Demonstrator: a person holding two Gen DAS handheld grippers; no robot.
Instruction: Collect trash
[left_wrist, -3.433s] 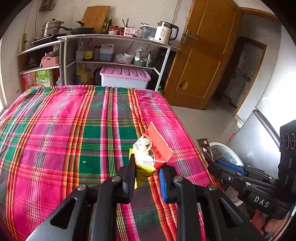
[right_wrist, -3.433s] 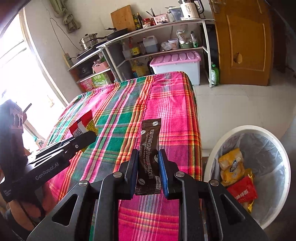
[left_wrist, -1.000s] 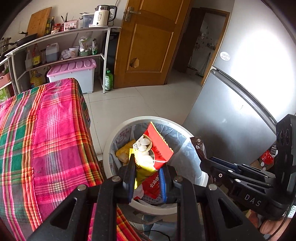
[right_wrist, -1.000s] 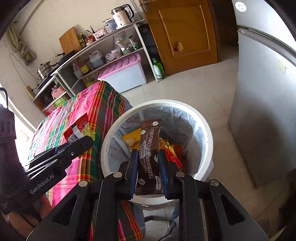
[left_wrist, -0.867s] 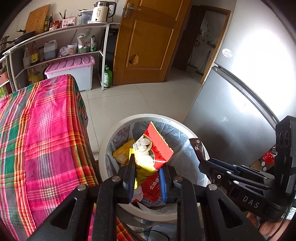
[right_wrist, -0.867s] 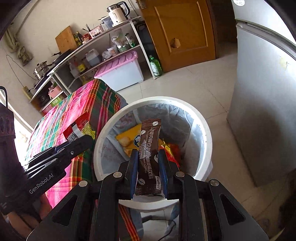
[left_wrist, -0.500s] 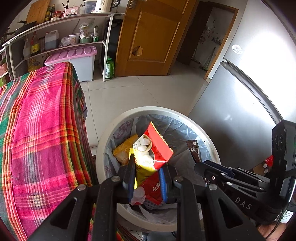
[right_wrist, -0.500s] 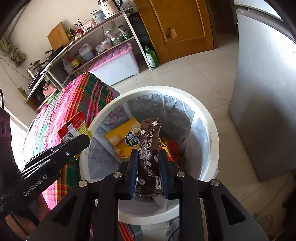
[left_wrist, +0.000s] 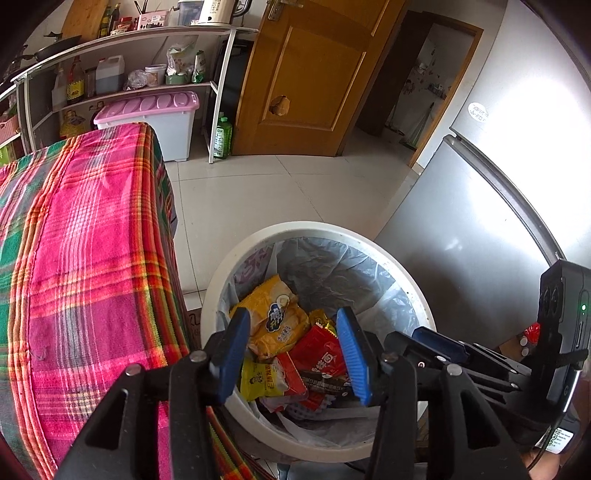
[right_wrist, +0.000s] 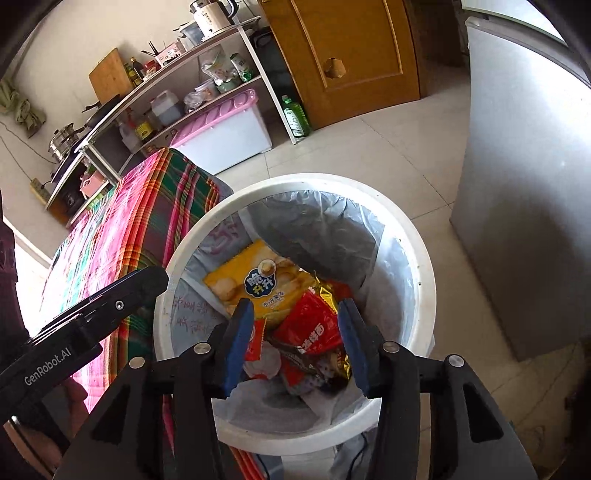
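Left wrist view showed my left gripper (left_wrist: 291, 354) and right gripper (right_wrist: 295, 345) opening, empty, above the bin (left_wrist: 221, 280); wrappers (left_wrist: 317, 354) probably lay straight below, against its near wall.

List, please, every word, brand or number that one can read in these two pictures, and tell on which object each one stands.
"GenRobot.AI": on the left gripper, seen from the right wrist.
Chinese characters on the yellow snack bag, the red wrapper and the dark wrapper in the trash bin: too small to read reliably.
Labels on the shelf bottles and the green bottle: too blurred.
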